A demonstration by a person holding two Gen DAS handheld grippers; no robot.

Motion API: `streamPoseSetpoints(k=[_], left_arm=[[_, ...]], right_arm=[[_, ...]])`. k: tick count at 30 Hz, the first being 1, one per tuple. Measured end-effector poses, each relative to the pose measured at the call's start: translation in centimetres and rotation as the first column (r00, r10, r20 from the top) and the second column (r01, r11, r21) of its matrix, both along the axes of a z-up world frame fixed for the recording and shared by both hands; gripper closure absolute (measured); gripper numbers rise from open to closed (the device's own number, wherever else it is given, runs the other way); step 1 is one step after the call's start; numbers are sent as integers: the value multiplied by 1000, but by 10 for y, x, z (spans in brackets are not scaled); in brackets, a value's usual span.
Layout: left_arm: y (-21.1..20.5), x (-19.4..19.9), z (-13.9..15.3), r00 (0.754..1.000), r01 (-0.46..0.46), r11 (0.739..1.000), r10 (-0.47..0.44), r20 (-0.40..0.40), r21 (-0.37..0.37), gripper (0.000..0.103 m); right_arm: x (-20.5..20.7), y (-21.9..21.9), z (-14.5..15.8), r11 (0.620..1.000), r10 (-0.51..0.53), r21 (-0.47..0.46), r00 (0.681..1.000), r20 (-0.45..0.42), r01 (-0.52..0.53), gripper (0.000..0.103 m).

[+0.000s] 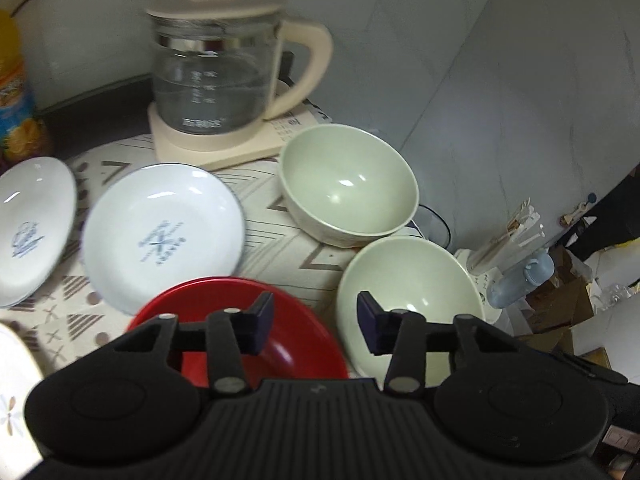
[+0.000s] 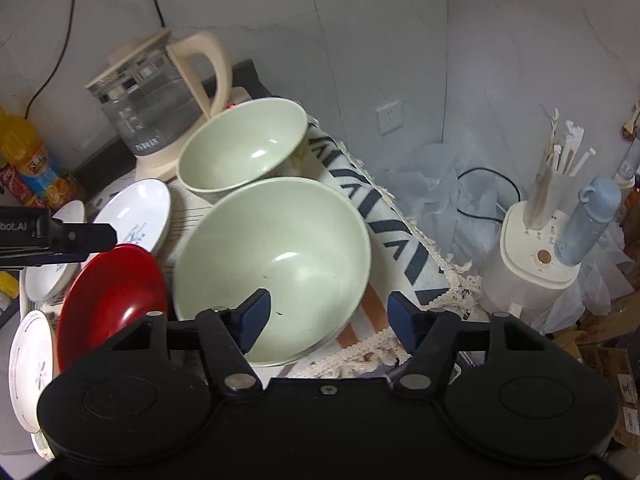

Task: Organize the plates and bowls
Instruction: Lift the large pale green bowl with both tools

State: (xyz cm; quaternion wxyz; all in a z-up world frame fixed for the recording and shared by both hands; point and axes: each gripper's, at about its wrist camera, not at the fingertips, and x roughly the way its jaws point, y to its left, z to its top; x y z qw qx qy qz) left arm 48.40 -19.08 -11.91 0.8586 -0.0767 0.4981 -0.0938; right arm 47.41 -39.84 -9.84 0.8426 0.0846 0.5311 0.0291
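At the table's near right edge, the right gripper (image 2: 328, 320) stands with fingers apart astride the near bowl (image 2: 276, 256) rim (not yet pinched). Over the red plate (image 1: 240, 320), the left gripper (image 1: 316, 320) is likewise apart, holding nothing. Each should seat on a rim before squeezing.

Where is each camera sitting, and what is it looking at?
Left wrist: on the left gripper, looking down over the red plate; its own open fingers show.
Right wrist: on the right gripper, looking down at the near green bowl; its fingers and the left gripper's tip show.
Shared: red plate, both green bowls, kettle.
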Motion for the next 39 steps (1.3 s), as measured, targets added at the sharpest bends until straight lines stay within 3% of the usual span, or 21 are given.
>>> streamPoseSetpoints(k=[7, 15, 19, 23, 26, 32, 39], left_arm=[[-27, 30, -22, 994, 95, 995, -93, -57, 20, 68], [-41, 61, -53, 975, 168, 986, -165, -152, 11, 83], [-48, 69, -63, 965, 199, 979, -189, -179, 40, 89], [-47, 77, -77, 957, 203, 978, -190, -218, 38, 97], [-45, 80, -83, 954, 201, 979, -191, -233, 23, 97], [-41, 74, -62, 958, 209, 978, -206, -201, -8, 98], [-23, 55, -20, 966, 210, 975, -218, -140, -70, 98]], right_arm=[[10, -14, -13, 997, -54, 46, 998, -44, 56, 53], [16, -12, -25, 992, -120, 33, 990, -76, 123, 55], [17, -14, -34, 984, -168, 37, 980, -103, 172, 69], [17, -11, -44, 982, -178, 36, 975, -131, 184, 71], [18, -7, -53, 979, -186, 50, 971, -153, 196, 83], [14, -5, -38, 974, -215, 45, 971, -105, 221, 86], [2, 1, 7, 972, -230, 46, 973, -8, 230, 85]])
